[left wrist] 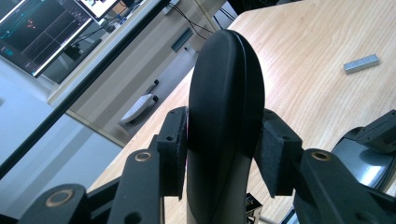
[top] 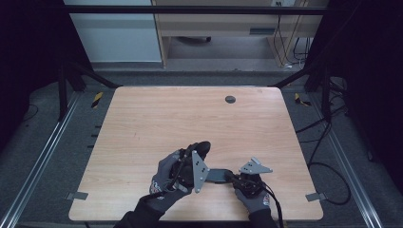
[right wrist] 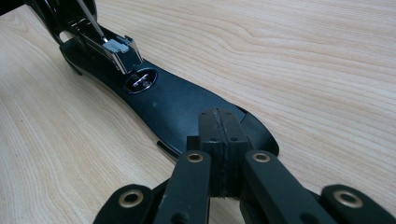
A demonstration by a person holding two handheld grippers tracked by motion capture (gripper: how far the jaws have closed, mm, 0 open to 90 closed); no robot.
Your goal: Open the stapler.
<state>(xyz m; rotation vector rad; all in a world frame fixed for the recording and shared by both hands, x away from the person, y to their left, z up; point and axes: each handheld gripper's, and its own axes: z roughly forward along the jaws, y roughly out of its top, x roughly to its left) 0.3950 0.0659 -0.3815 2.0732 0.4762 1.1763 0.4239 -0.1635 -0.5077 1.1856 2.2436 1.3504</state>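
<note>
At the near edge of the wooden table [top: 157, 118], you work on a black stapler [top: 216, 175] that is swung open, one part in reach of each tool. Your left gripper [left wrist: 224, 156] holds the stapler's rounded top arm [left wrist: 226, 107], raised clear of the tabletop; in the left gripper view its pads [left wrist: 175, 149] press on both flanks of that arm, so the jaws are clamped on it at roughly half their spread. In the high view the same gripper [top: 197, 156] sits tilted in your gloved left hand [top: 166, 178], the black arm poking up past it.

Your right gripper [right wrist: 219, 140] has its jaws closed tight, pad against pad with nothing between them, and their tips rest on the tail of the stapler's flat base [right wrist: 173, 100], which lies on the wood. Farther along that base, the right gripper view shows a round metal anvil [right wrist: 141, 81] and, beyond it, the exposed staple channel [right wrist: 112, 49] at the hinge end. In the high view your right hand [top: 254, 194] rests just right of the base.

A strip of staples [left wrist: 361, 63] lies on the table, well apart from the stapler.
</note>
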